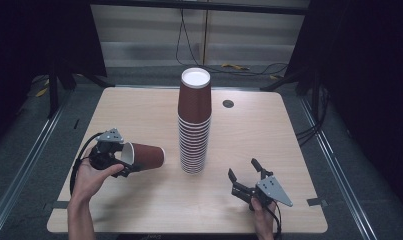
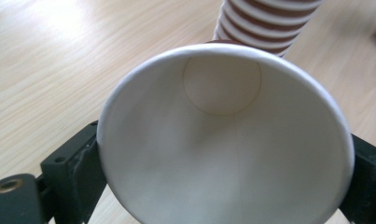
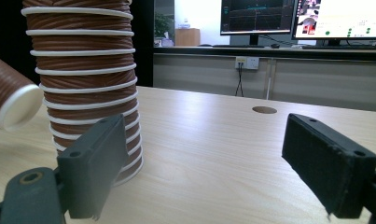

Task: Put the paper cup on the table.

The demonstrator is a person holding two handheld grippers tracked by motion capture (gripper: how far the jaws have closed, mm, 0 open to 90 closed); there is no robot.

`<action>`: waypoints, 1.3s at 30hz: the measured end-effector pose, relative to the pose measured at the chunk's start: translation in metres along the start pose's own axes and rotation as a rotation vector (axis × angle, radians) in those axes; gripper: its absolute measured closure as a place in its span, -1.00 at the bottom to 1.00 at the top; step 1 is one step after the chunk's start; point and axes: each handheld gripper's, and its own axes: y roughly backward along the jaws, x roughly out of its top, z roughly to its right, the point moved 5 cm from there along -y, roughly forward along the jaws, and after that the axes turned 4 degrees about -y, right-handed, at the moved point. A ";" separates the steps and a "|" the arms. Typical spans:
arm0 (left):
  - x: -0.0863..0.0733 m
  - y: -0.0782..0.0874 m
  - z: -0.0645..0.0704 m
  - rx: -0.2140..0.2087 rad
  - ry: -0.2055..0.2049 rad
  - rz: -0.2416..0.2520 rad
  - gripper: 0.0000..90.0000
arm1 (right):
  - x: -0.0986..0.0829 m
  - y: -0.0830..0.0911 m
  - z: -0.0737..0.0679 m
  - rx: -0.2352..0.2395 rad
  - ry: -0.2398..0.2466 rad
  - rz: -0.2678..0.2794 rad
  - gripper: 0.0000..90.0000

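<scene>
The room [image 1: 249,35] was dark at both sides, with pale wall panels and loose cables behind the table; the right gripper view showed a counter carrying lit monitors [image 3: 258,16] whose writing was too small to read, and a wall socket [image 3: 247,62] under it. The light wood table [image 1: 289,150] had rounded corners, a round cable hole [image 1: 228,103] toward its far edge, and grey floor with rails on either side. No brand or label could be read on anything.

A tall stack of brown ribbed paper cups [image 1: 194,122] stood upside down near the table's middle, white rims ringed one above another. To its left a single brown paper cup [image 1: 144,156] lay tilted on its side, base pointing at the stack and near it but apart. The left gripper [image 1: 123,157] was clamped on that cup's white rim, one jaw on each side, the open mouth facing its camera. The right gripper [image 1: 244,172] sat near the front edge, right of the stack, its jaws spread wide with nothing between them.

Bare tabletop lay open to the right of the stack and along the far edge.
</scene>
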 end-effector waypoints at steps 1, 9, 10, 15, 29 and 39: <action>0.000 -0.001 -0.002 0.008 0.000 -0.020 -0.84 | 0.000 0.000 0.000 0.000 0.002 -0.001 -0.70; -0.001 -0.004 -0.007 0.020 -0.005 -0.116 -0.84 | 0.000 0.000 0.000 0.001 0.000 0.003 -0.70; 0.001 -0.004 -0.007 0.020 -0.004 -0.122 -0.84 | 0.000 0.000 0.000 0.000 0.000 0.003 -0.70; 0.003 -0.005 -0.009 0.034 -0.021 -0.186 -0.85 | 0.000 0.000 0.000 0.005 -0.001 0.000 -0.69; 0.019 -0.013 -0.009 0.047 -0.060 -0.318 -0.87 | 0.000 0.000 0.000 0.006 -0.003 0.001 -0.70; 0.020 -0.018 -0.014 0.071 -0.059 -0.294 -0.89 | 0.000 0.000 0.000 0.007 -0.004 0.003 -0.70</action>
